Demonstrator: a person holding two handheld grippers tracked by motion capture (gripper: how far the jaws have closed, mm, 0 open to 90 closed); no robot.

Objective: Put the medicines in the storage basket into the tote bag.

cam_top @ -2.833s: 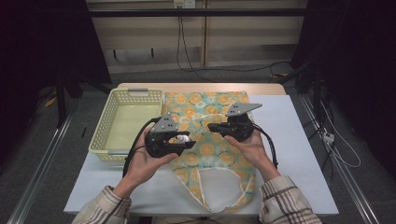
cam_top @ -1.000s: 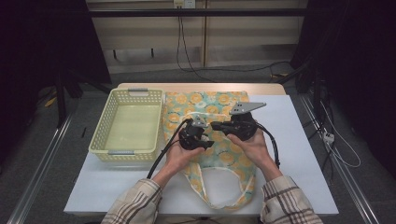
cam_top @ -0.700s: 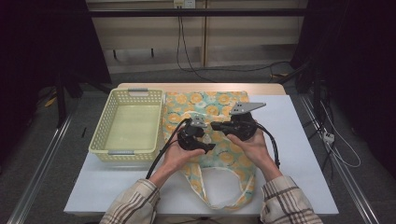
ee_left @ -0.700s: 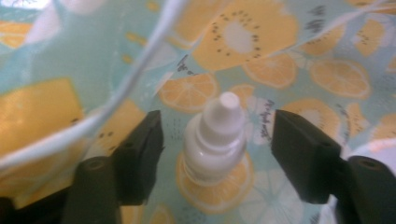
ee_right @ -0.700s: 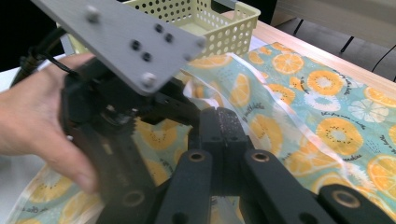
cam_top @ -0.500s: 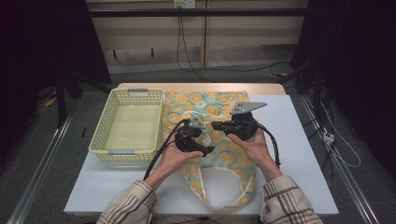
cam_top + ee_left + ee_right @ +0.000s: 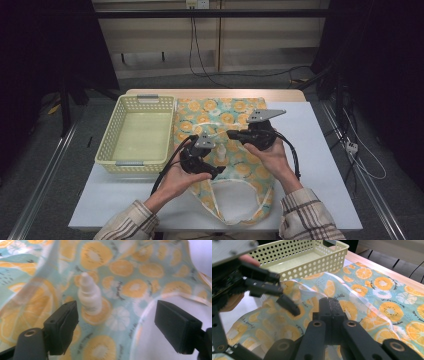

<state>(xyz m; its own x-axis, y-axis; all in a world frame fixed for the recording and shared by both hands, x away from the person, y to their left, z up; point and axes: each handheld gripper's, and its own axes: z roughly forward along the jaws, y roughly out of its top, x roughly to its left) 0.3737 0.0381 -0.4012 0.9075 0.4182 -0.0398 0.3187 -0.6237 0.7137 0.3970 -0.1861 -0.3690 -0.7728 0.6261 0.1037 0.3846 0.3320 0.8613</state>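
Tabletop bears a small white bottle [image 7: 89, 297] upright on orange-print bag [image 7: 130, 272].

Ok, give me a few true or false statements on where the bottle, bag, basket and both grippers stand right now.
1. The small white bottle lies on the orange-print bag. True.
2. The left gripper is clamped on the bottle. False: its jaws have just been opening and stand apart, with the bottle beyond them, untouched.
3. The yellow basket holds the bottle. False: nothing lies in it.
4. The right gripper is shut. True: its jaws meet, above the bag's fabric.
5. The basket sits to the right of the bag in the high view. False: it sits to the left.
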